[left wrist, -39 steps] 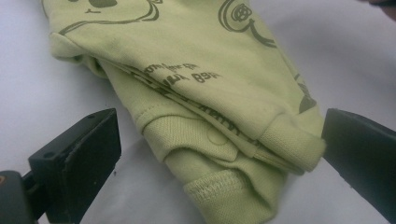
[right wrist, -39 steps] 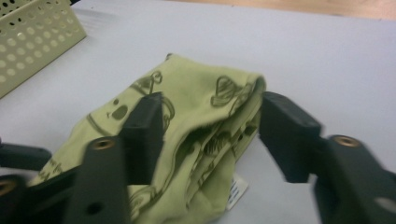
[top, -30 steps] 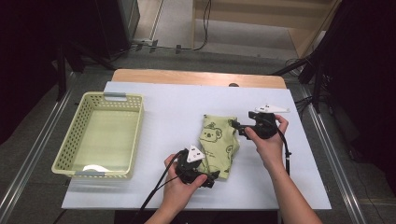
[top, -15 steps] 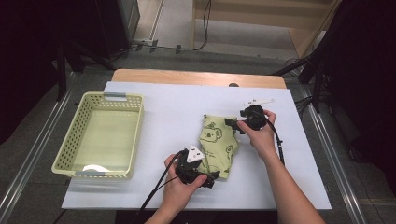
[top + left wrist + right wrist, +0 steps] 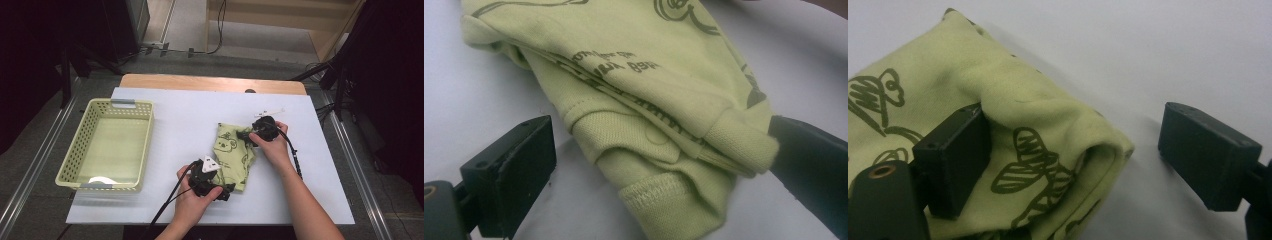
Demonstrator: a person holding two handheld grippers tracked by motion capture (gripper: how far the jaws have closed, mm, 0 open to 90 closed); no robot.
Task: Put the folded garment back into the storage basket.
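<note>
In the left gripper view the left gripper [image 5: 659,165] has its jaws spread wide, with the folded hem end of the green garment [image 5: 649,100] lying between them. The jaw at three o'clock sits against a ribbed cuff; the jaw at eight o'clock stands clear of the cloth, so nothing is pinched. The garment's far part runs off the frame at twelve o'clock, and its dark print is cut off and unreadable.

In the right gripper view the right gripper [image 5: 1073,160] also has its jaws spread. The jaw at eight o'clock rests on the printed cloth, pressing a soft fold beside it. The other, at four o'clock, hangs over bare table, apart from the folded edge. Whether it touches the surface is hard to make out.

From the high view the garment lies folded on the white table [image 5: 175,110], right of centre. The right hand covers its two o'clock corner and the left hand [image 5: 197,200] its six o'clock end. A pale green basket [image 5: 75,155] stands well apart at nine o'clock.
</note>
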